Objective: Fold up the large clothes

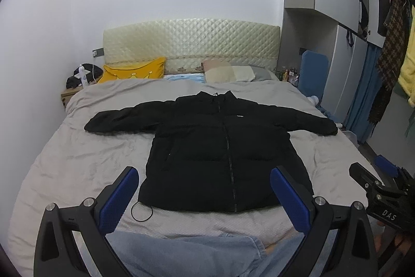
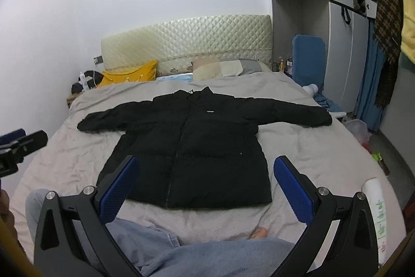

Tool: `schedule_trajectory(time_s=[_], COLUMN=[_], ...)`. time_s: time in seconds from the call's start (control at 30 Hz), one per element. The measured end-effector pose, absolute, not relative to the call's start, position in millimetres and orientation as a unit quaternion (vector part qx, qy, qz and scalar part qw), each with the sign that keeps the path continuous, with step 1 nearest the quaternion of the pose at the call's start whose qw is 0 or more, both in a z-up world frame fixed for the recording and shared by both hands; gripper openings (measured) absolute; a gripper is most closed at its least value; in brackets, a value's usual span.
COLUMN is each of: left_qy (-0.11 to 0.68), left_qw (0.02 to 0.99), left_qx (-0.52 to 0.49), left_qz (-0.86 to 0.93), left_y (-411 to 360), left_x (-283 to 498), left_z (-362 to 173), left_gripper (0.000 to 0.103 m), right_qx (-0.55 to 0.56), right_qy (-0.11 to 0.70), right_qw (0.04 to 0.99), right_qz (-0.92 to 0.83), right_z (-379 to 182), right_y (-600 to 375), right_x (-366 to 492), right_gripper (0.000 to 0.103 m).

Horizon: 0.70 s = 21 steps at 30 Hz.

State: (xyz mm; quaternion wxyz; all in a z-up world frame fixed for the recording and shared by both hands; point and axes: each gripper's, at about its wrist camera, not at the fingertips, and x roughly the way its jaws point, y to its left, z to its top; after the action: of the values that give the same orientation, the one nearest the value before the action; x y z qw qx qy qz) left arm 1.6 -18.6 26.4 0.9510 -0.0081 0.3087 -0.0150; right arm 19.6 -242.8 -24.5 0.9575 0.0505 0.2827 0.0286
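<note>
A black padded jacket (image 1: 220, 147) (image 2: 186, 144) lies face up on the grey bed cover (image 1: 77, 155) (image 2: 306, 155), zipped, with both sleeves spread out sideways and the collar toward the headboard. My left gripper (image 1: 205, 174) hangs open above the jacket's hem, holding nothing. My right gripper (image 2: 206, 164) is also open and empty, above the hem a little further right. In the left wrist view the right gripper's body (image 1: 381, 188) shows at the right edge; in the right wrist view the left gripper's body (image 2: 20, 147) shows at the left edge.
A person's legs in light blue jeans (image 1: 181, 256) (image 2: 168, 251) rest on the bed's near end. A black elastic loop (image 1: 141, 212) lies by the hem. Pillows (image 1: 135, 72) (image 2: 225, 69) line the headboard. Wardrobe and hanging clothes (image 1: 389, 43) stand at right.
</note>
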Motion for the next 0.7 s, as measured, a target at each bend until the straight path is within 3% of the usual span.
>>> schedule_trajectory(time_s=[0.7], left_qy=[0.315], left_qw=[0.949], left_qx=[-0.017], left_qz=[-0.014], left_y=[-31], left_x=[7], left_z=[12], left_gripper=[0.102], right_qx=[0.052], right_qy=[0.268], right_qw=[0.961], right_qz=[0.041], right_z=[-19], right_y=[-247], right_x=[11], right_gripper=[0.103])
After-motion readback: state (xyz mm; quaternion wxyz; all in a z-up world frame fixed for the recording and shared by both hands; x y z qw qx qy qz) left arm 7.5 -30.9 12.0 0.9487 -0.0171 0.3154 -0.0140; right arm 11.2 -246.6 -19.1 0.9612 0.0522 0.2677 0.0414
